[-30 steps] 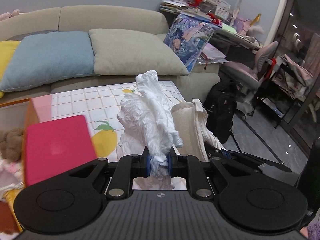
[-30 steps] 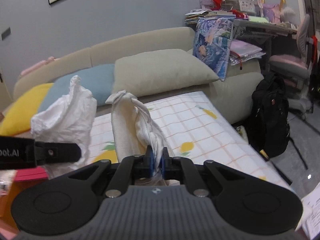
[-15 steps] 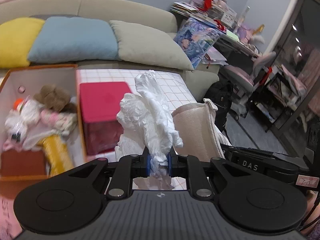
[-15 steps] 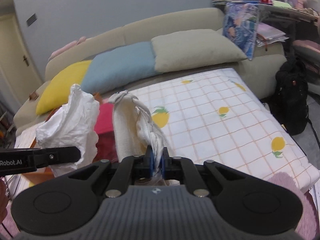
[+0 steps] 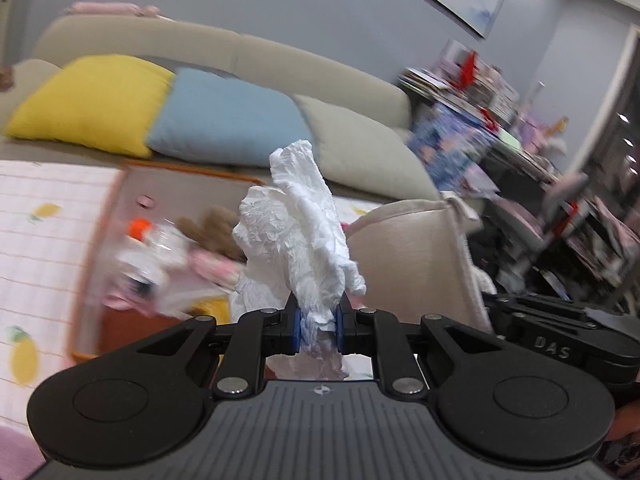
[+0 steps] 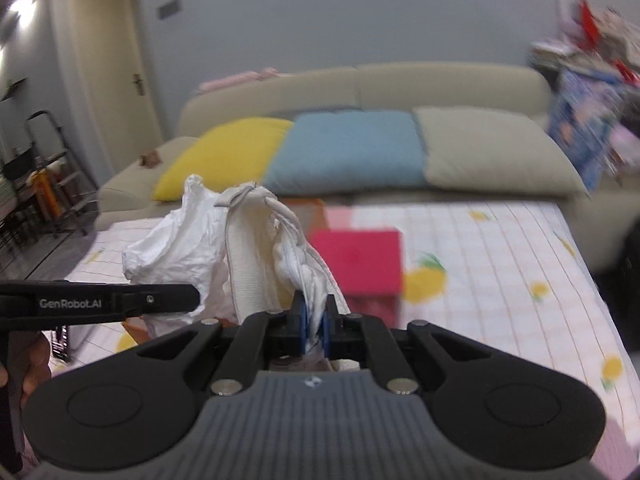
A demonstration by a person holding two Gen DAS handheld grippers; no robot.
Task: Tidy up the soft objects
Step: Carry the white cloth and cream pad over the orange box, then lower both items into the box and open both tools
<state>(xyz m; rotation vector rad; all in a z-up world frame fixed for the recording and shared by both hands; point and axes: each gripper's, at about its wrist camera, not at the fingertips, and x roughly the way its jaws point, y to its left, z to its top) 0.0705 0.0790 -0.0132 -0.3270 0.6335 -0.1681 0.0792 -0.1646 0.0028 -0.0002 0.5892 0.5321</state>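
The left gripper (image 5: 318, 330) is clamped on a crumpled white plastic bag (image 5: 298, 236), its blue pads pinching the lower folds while the rest of the bag stands up above the jaws. The right gripper (image 6: 314, 326) is closed nearly all the way on a cream fabric pouch with white trim and a drawstring (image 6: 256, 256), whose body rises up and to the left of the jaws. In the right wrist view the two soft things sit side by side in the air and appear to touch, the white bag on the left of the pouch, with the black body of the left gripper reaching in from the left edge and part of a hand (image 6: 30, 364) behind it.

Below them lies a low surface covered by a white checked cloth printed with lemons (image 6: 500, 264). On it stands an orange-rimmed open box (image 5: 92, 264) near the cloth's far edge, holding a brown plush toy (image 5: 212, 226), a clear bottle with an orange cap (image 5: 148, 240) and pinkish items too blurred to identify. A bright pink rectangular box (image 6: 358, 262) stands beside the open box on its right. Behind the cloth runs a beige sofa (image 6: 360, 92) bearing a yellow cushion (image 5: 92, 100), a blue cushion (image 5: 228, 120) and a grey-green cushion (image 5: 360, 148).
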